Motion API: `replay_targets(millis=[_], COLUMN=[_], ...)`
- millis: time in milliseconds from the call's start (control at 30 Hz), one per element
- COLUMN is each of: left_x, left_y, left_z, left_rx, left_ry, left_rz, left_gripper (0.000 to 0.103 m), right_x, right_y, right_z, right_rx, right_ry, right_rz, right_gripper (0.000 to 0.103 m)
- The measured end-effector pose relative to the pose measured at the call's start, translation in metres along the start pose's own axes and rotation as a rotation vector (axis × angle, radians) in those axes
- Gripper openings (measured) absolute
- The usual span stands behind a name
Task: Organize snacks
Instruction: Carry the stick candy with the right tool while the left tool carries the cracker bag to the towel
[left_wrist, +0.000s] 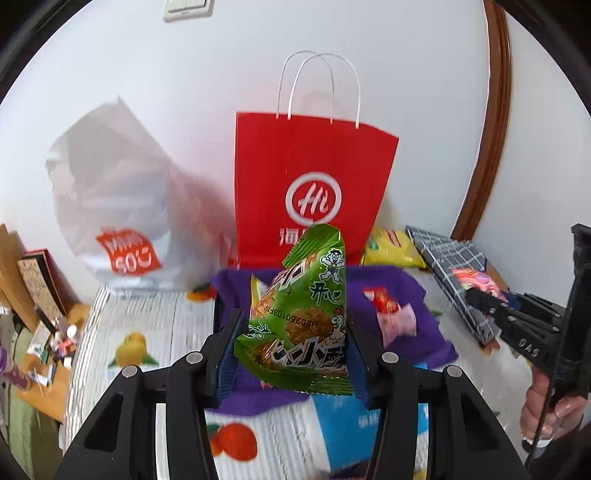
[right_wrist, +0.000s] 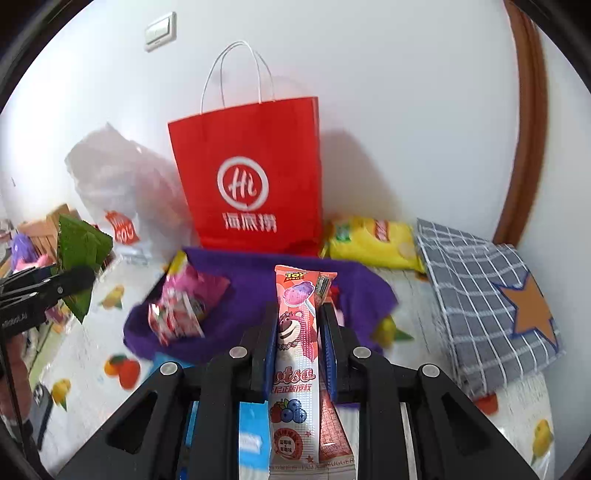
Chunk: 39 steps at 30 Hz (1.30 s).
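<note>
My left gripper is shut on a green snack packet, held up above the purple cloth; the same green snack packet shows at the left of the right wrist view. My right gripper is shut on a pink candy packet with a bear print, lifted over the purple cloth. The right gripper also appears at the right edge of the left wrist view, with a hand on its grip. A red paper bag with white handles stands upright behind the cloth. Pink and red snack packets lie on the cloth.
A white plastic bag sits left of the red paper bag. A yellow chip bag lies by the wall, a grey checked fabric bag with an orange star at the right. The fruit-print tablecloth covers the table; a blue packet lies beneath.
</note>
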<state>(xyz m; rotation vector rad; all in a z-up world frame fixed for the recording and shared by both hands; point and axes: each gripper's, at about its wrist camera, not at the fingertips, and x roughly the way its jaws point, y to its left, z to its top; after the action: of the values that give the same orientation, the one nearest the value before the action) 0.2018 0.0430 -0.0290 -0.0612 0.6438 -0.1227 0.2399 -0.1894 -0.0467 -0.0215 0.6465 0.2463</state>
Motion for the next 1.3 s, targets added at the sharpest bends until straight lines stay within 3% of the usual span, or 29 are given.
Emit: replay_targets(millis=[267, 467, 600, 700, 867, 1067, 1300], left_x=[0.033, 0.057, 0.076, 0.092, 0.099, 0.096, 0.094], left_y=[-0.002, -0.002, 0.009, 0.016, 0.033, 0.05, 0.047], left_z=[0.046, 0.068, 0.057, 0.055, 0.055, 0.053, 0.054], left_rx=[-0.027, -0.026, -0.053, -0.046, -0.093, -0.136, -0.129], left_ry=[-0.013, -0.039, -0.013, 0.044, 0.093, 0.094, 0.096], left_rz=[-0.01, 0.043, 0.03, 0.061, 0.079, 0.073, 0.064], left_gripper=[0.048, 0.048, 0.048, 0.048, 0.048, 0.048, 0.048], right_x=[0.04, 0.066, 0.1, 0.123, 0.142, 0.166, 0.188], right_y=[0.003, 0.006, 0.005, 0.005, 0.005, 0.009, 0.01], right_z=[0.045, 0.062, 0.046, 0.039, 0.027, 0.013, -0.001], right_rx=[0.025, 0.009, -0.006, -0.017, -0.024, -0.043, -0.035], right_ry=[0.015, 0.0, 0.066, 0.135, 0.204, 0.3, 0.393], right_rz=[0.014, 0.012, 0.039, 0.018, 0.078, 0.1, 0.054], right_gripper=[0.022, 0.022, 0.022, 0.022, 0.022, 0.022, 0.022])
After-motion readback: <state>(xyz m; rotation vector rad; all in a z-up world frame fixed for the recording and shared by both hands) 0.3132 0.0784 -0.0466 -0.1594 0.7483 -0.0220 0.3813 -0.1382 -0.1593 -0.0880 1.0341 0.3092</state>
